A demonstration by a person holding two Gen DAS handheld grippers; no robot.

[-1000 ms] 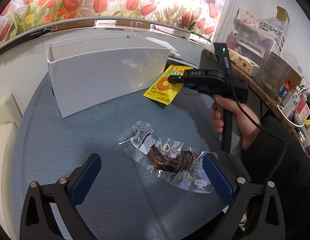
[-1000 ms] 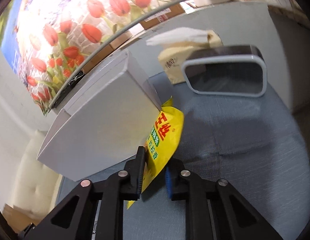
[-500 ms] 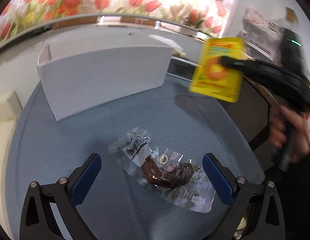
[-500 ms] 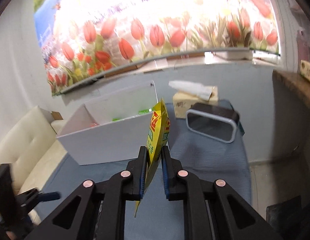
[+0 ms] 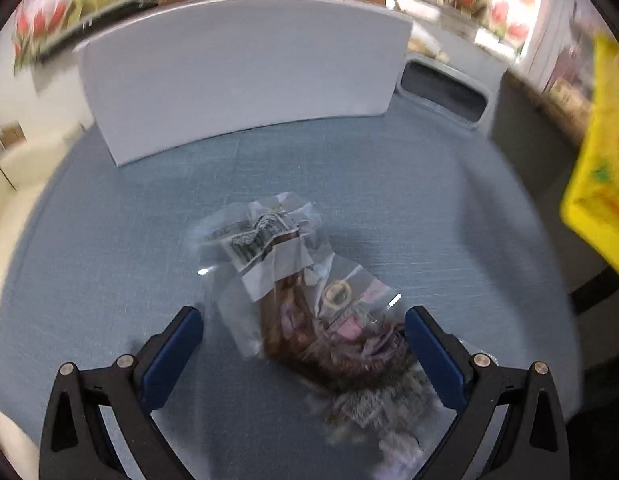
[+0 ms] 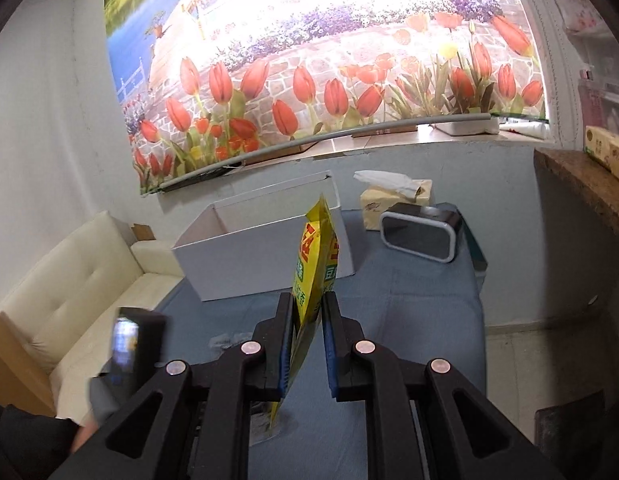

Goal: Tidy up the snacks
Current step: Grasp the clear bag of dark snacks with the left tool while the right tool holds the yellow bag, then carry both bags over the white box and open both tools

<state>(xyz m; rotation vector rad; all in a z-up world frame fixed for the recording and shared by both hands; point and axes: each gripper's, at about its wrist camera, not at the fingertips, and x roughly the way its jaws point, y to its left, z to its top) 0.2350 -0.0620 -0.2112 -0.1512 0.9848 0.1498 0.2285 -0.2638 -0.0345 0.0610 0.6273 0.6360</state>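
Observation:
My right gripper (image 6: 306, 312) is shut on a yellow snack packet (image 6: 314, 258), held upright in the air in front of the white open box (image 6: 265, 256). The same yellow packet (image 5: 599, 160) shows blurred at the right edge of the left wrist view. My left gripper (image 5: 301, 330) stands open, low over the blue table, its blue pads on either side of a clear packet of brown snack (image 5: 321, 320). A second clear packet with a printed label (image 5: 265, 236) lies just beyond it, overlapping. The white box (image 5: 245, 80) stands behind them.
A black speaker with a grey rim (image 6: 419, 236) and a tissue pack (image 6: 397, 196) sit at the table's back right. A cream sofa (image 6: 69, 304) runs along the left. A brown counter (image 6: 581, 184) rises on the right. The table edge (image 6: 479, 320) drops off on the right.
The right gripper has risen with the yellow packet, from the table by the box up into the air. The left gripper has sunk closer to the clear packets, which now lie between its pads.

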